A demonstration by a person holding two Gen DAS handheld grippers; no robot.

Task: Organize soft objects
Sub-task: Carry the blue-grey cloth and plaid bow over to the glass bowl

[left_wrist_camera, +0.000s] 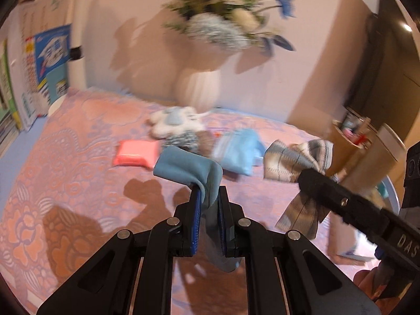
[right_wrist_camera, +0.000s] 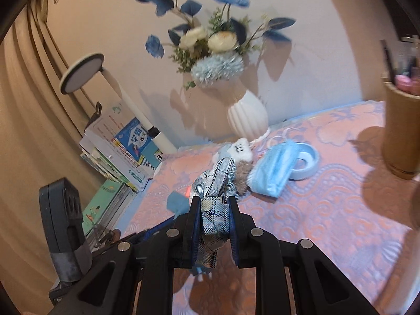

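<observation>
2 soft items up off the tablecloth (left_wrist_camera: 65,141) — left gripper (left_wrist_camera: 208,197) clamped on blue cloth (left_wrist_camera: 189,168), right gripper (right_wrist_camera: 214,204) clamped on plaid bow (right_wrist_camera: 214,183). Beyond, still lying loose: pink pad (left_wrist_camera: 136,153), face mask (right_wrist_camera: 273,170), plush toy (left_wrist_camera: 174,124) by white vase (right_wrist_camera: 248,118). Approx. early stage; most left to sort.

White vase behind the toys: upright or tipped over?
Upright. The white ribbed vase stands on its base on the pink patterned cloth, flowers rising above.
</observation>
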